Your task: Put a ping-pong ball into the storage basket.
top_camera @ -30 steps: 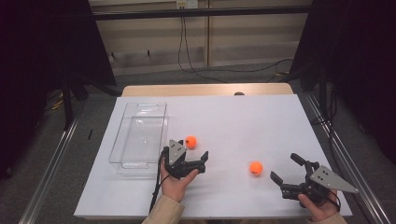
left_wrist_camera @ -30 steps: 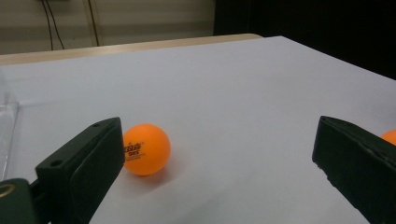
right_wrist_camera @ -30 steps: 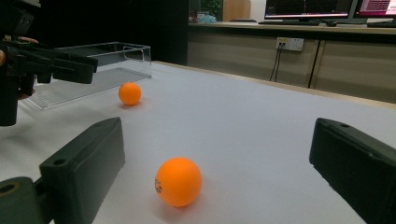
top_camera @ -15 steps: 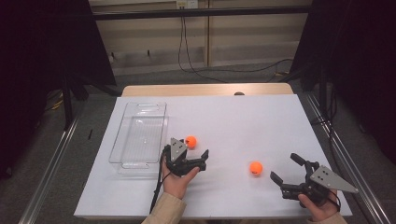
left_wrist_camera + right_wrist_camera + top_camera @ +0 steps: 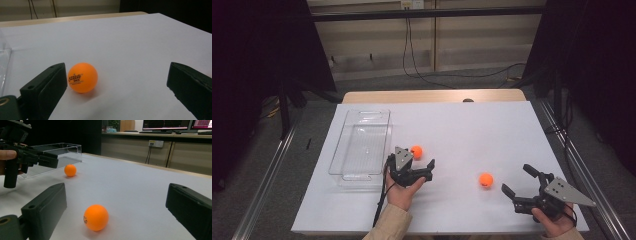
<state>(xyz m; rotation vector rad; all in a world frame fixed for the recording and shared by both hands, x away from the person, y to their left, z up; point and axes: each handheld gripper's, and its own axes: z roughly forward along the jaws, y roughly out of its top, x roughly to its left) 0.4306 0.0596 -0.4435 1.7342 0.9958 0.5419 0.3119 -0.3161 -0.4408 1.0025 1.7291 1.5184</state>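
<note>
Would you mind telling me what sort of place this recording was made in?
Probably a lab or office test room: a white-covered table fenced by dark curtains, computer monitors on a long counter behind, and wall sockets with cables hanging from them.

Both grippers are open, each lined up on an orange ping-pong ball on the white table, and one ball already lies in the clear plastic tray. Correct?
Not quite. The clear plastic tray is empty, as the high view shows. Both orange ping-pong balls lie on the white table: one at the open left gripper, the other in front of the open right gripper.
</note>
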